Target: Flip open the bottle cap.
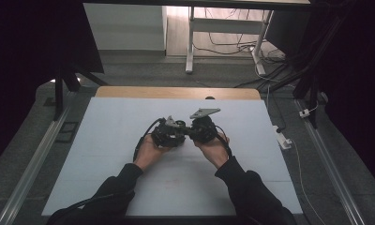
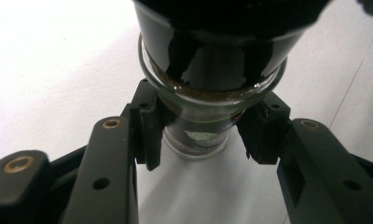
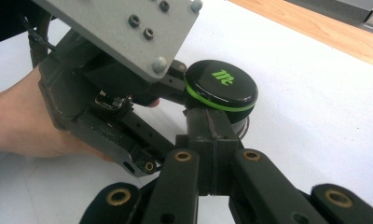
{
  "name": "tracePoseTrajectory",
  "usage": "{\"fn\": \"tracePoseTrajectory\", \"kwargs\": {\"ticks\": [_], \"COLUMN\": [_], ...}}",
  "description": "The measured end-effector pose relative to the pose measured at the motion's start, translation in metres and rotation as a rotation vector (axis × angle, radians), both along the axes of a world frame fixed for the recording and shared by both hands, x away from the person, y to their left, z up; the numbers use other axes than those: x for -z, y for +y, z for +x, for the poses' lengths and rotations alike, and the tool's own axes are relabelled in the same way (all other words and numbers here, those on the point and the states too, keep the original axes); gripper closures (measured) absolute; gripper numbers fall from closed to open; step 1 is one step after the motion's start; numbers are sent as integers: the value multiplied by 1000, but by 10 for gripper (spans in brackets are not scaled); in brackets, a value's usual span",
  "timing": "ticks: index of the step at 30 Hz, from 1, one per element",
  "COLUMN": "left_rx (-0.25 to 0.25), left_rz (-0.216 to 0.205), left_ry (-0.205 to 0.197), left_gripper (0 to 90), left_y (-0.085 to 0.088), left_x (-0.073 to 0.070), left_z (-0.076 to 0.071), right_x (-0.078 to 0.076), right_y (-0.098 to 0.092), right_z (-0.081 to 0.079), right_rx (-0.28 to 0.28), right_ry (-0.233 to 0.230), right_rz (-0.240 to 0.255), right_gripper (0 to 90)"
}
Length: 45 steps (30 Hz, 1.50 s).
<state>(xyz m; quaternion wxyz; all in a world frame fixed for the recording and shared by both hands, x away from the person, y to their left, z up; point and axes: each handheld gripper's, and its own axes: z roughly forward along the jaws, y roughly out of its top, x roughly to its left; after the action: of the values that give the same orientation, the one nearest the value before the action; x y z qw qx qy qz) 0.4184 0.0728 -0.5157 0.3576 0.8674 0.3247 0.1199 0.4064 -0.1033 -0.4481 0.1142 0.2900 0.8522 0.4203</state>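
A small glass jar (image 2: pixel 198 128) of brown powder carries a black lid (image 3: pixel 221 84) with a green ring and a green logo. My left gripper (image 2: pixel 201 137) is shut on the jar's glass body, one pad (image 2: pixel 149 133) on each side below the lid. In the right gripper view a hand (image 3: pixel 17 121) holds that gripper, which bears a grey plate (image 3: pixel 124 28). My right gripper (image 3: pixel 208 128) is shut, jaws pressed together, its tip against the jar just beneath the lid. In the high view both grippers meet at the jar (image 1: pixel 181 124) above the middle of the table.
A white mat (image 1: pixel 120 154) covers the table, with a wooden strip (image 1: pixel 176 92) along its far edge. Beyond stand white desk legs (image 1: pixel 190 51) and loose cables. A power strip (image 1: pixel 284 139) lies off the right edge. Metal rails (image 1: pixel 35 159) run along both sides.
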Motion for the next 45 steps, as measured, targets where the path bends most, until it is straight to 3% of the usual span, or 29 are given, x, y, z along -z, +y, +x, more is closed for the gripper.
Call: {"fn": "tracePoseTrajectory", "kwargs": {"ticks": [21,30,34,45], "left_rx": [0,-3,-1,3], "left_rz": [-3,-3,-3,-8], "left_ry": [2,-3,-5,-5], "left_gripper": [537,536,536,530], "left_y": [1,0,0,1], "left_x": [1,1,1,1], "left_z": [0,-1,-1,0], "right_x": [-7,-8,-4,-6], "right_y": [0,0,-4,-7], "right_z": [14,25,31,26], "right_rx": [31,72,95,85], "right_ry": [-12,-21,-2,-9], "right_rz": [37,45,53,61], "right_gripper": [893,893,893,864]}}
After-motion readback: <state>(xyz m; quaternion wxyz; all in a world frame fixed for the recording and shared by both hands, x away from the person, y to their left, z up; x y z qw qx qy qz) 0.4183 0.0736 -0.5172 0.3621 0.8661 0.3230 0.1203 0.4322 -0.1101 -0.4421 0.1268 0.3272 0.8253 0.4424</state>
